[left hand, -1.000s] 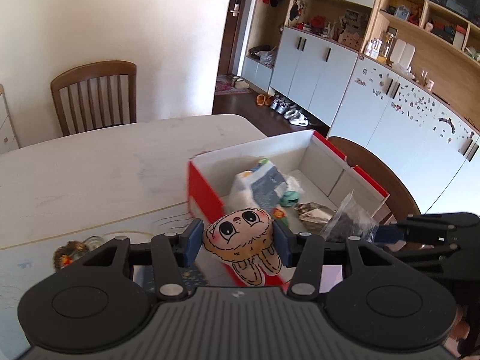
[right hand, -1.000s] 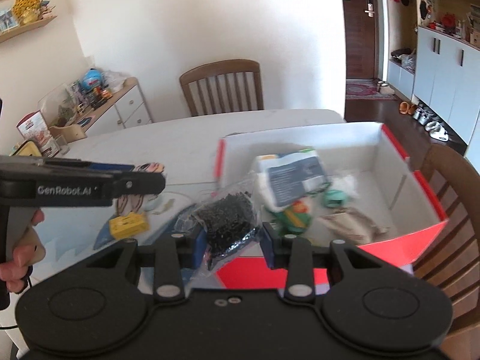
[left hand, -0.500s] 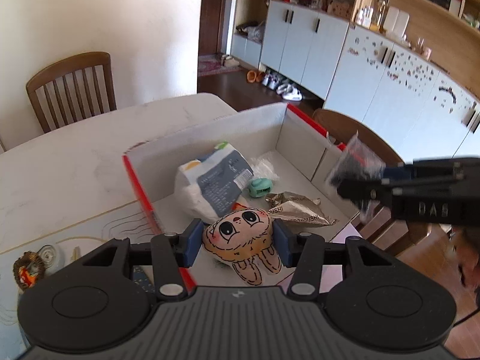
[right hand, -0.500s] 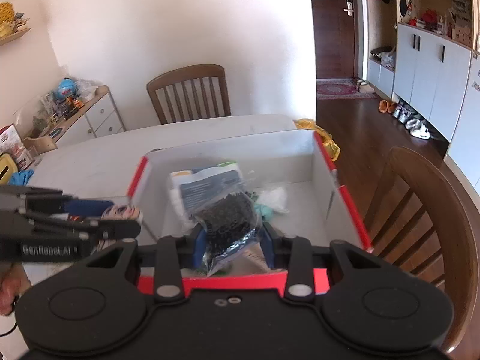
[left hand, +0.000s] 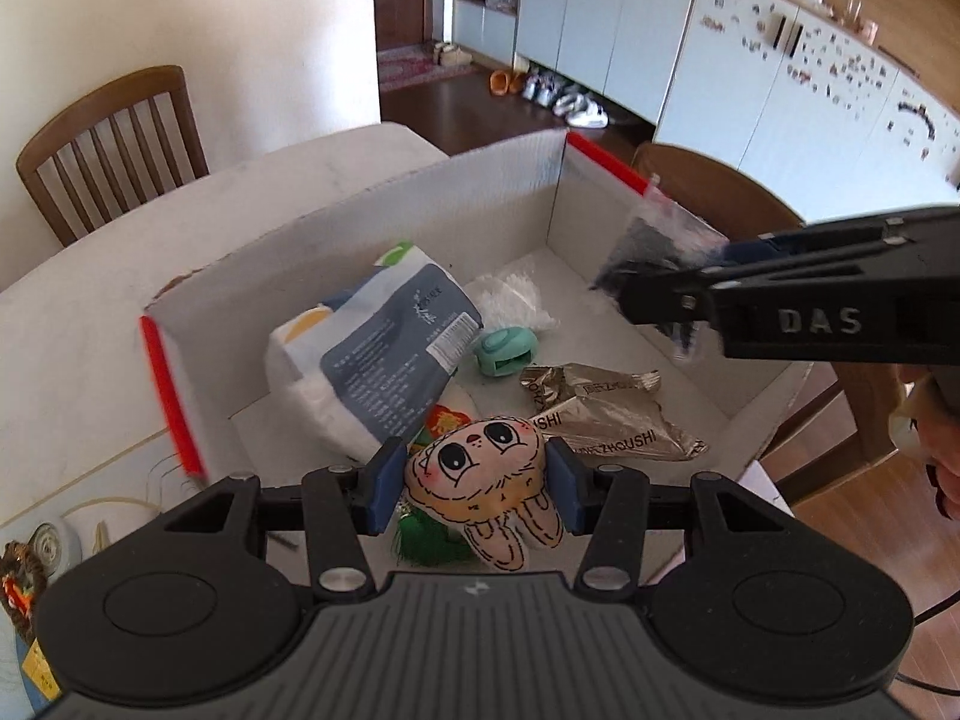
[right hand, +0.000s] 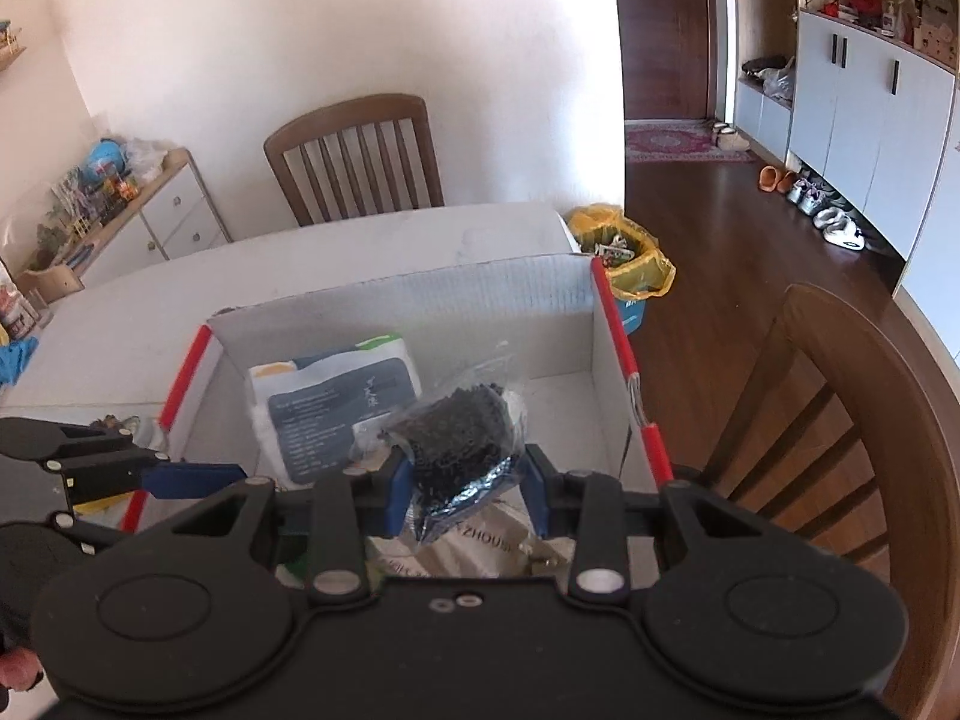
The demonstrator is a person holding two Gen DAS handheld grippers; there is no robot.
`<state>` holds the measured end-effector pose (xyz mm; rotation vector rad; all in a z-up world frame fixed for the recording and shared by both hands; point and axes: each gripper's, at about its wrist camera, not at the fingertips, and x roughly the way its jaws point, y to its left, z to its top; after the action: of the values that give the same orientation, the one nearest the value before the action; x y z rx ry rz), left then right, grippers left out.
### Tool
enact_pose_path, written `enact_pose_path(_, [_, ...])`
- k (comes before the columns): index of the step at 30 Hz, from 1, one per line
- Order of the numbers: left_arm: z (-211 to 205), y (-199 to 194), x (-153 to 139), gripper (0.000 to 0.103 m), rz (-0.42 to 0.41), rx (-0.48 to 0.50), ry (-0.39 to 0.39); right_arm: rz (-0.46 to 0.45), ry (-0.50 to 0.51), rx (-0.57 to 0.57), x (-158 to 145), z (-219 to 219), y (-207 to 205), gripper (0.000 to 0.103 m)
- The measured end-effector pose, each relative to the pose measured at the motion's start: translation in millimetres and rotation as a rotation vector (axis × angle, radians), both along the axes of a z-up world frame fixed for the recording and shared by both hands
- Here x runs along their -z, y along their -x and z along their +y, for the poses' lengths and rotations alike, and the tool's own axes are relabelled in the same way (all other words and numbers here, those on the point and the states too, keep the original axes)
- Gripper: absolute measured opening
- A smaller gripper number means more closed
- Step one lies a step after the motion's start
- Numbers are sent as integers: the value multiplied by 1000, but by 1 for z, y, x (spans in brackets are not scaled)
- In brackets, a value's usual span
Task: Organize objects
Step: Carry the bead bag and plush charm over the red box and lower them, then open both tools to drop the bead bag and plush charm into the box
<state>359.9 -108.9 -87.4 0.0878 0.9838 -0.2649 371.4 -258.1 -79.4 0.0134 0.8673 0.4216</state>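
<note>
My left gripper [left hand: 474, 489] is shut on a flat plush bunny [left hand: 489, 480], held over the near end of the red-edged cardboard box [left hand: 420, 210]. My right gripper [right hand: 465, 489] is shut on a clear bag of small black pieces [right hand: 462, 438], held over the same box [right hand: 480, 288]. From the left wrist view that bag [left hand: 654, 246] hangs above the box's right side. Inside lie a tissue pack [left hand: 372, 354], a mint green item [left hand: 504, 351], a silver foil packet [left hand: 606, 414] and a crumpled clear bag [left hand: 510, 300].
The box sits on a white table [left hand: 120, 300] with small trinkets [left hand: 24, 576] at its left edge. Wooden chairs stand at the far side [right hand: 354, 156] and right [right hand: 870, 420]. A yellow-lined bin [right hand: 624, 252] sits on the floor beyond the box.
Both grippers have travelled from beside the box to above its inside, still holding the bunny and the black bag. The box now fills the middle of both views.
</note>
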Motion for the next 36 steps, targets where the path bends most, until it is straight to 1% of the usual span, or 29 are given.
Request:
enact_pose_path(5, [-7,-14,11,50,43,3,-15,44,30,-26,13,11,-18,36])
enact_pose_path(10, [-10,-24,20,50,89,-1,-24,74,74,-59,24,25,-26,36])
enact_pose_path(13, [-13,-28,24,50,102,2,-36,90,107,-77,31,34,-31,36])
enact_pose_path(16, [-14,-31,27,50,112,2,-41,126,138,-87,38,41,-39,36])
enact_pose_path(20, [-12,-35,30,50,133,-8,-30,154,136,-89,44,41,-44,36])
enact_pose_path(28, [-6,-40,35,50,163,-24,-13,173,158,-94,53,41,-47,36])
enact_pose_path(34, [-1,-40,34,50,166,-27,4,193,147,-83,59,40,-49,38])
enact_pose_path(35, [0,-40,34,50,165,-28,6,192,147,-80,58,39,-49,38])
enact_pose_path(36, [1,-39,34,54,164,-30,10,191,144,-76,58,39,-49,38])
